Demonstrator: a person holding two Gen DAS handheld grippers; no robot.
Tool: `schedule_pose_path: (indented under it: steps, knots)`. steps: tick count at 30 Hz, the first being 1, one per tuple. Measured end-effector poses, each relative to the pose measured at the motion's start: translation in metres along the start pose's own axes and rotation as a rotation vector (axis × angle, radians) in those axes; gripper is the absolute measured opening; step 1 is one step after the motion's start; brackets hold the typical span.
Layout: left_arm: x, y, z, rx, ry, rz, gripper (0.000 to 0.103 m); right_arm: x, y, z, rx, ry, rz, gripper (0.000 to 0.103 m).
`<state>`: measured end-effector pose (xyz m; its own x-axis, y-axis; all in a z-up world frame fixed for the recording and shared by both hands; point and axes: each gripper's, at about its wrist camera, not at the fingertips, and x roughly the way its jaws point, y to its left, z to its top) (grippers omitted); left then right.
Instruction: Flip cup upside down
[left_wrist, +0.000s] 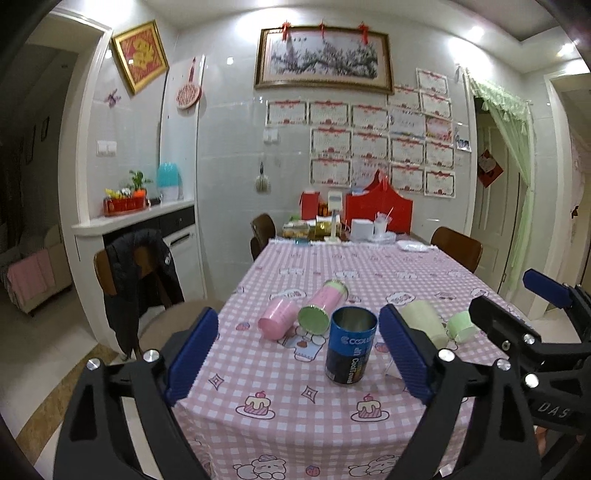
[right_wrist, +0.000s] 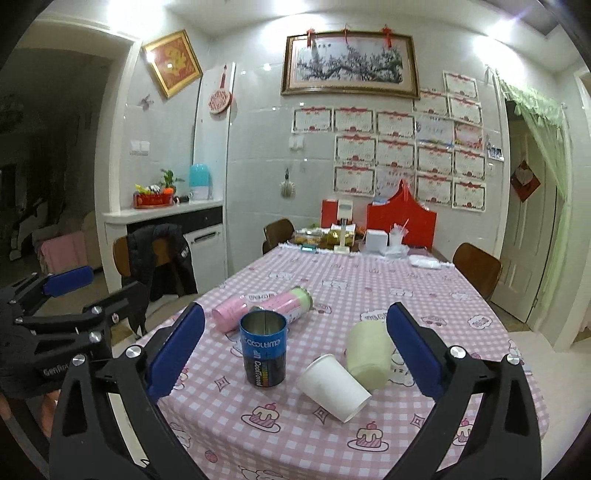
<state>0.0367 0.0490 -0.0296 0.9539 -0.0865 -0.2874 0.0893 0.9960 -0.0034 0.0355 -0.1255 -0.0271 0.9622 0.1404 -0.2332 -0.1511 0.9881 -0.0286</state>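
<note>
A blue and black metal cup (left_wrist: 350, 345) stands with its open mouth up on the pink checked tablecloth; it also shows in the right wrist view (right_wrist: 263, 349). A pink cup (left_wrist: 277, 322) and a pink-and-green tin (left_wrist: 323, 304) lie on their sides behind it. A white paper cup (right_wrist: 334, 387) and a pale green cup (right_wrist: 369, 354) lie on their sides to the right. My left gripper (left_wrist: 299, 358) is open and empty, just short of the blue cup. My right gripper (right_wrist: 291, 354) is open and empty, above the near cups.
The table (left_wrist: 280, 435) has its left edge close under the left gripper. Chairs stand around it, one with a black jacket (left_wrist: 140, 280). Boxes, jars and a red bag (left_wrist: 376, 206) crowd the far end. A small green cup (left_wrist: 461, 325) lies at the right.
</note>
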Motion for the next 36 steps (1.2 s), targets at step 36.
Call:
schedule_pose_path:
  steps: [36]
  knots:
    - [-0.036, -0.022, -0.002, 0.052, -0.194, 0.039, 0.088, -0.032, -0.003, -0.011, -0.008, -0.118, -0.074, 0.095]
